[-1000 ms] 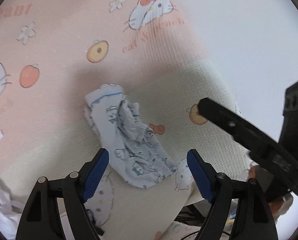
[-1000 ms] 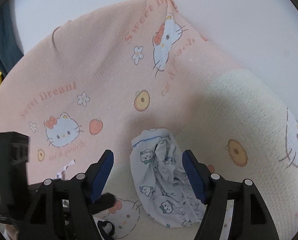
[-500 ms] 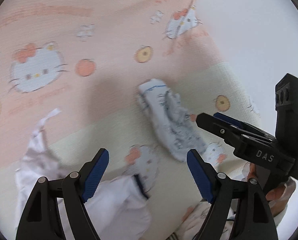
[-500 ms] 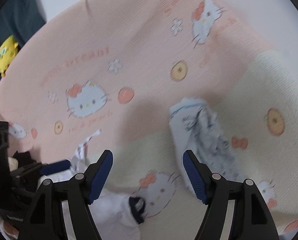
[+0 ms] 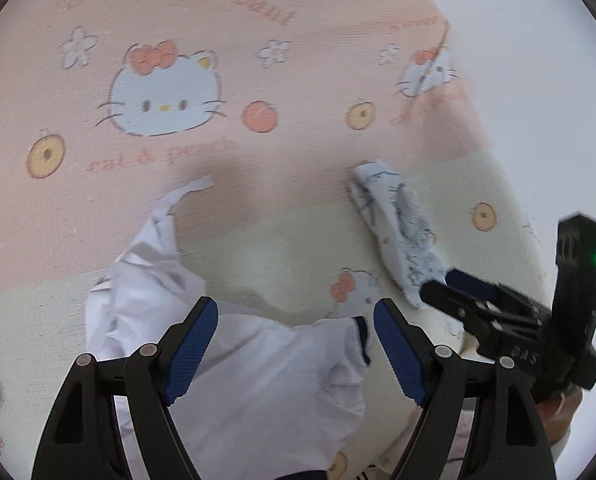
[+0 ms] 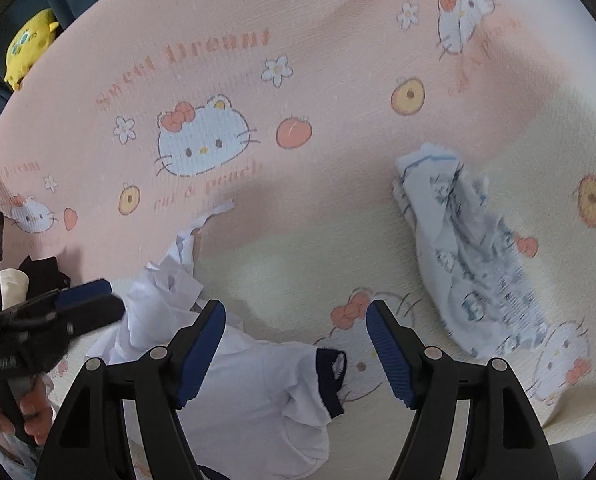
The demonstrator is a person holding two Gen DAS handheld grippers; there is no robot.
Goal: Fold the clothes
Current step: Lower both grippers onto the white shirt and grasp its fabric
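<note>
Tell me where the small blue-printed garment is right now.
The blue-printed garment lies crumpled on the cat-print blanket, right of centre in both wrist views, apart from the white garment lying between the open grippers' fingers.

Cut off at the near picture edge: white garment, lower part behind left gripper; smeared with blur, so unreadable: print on small patterned garment; half-hidden far left: yellow plush toy.

A yellow plush toy beside the cartoon-cat blanket.
</note>
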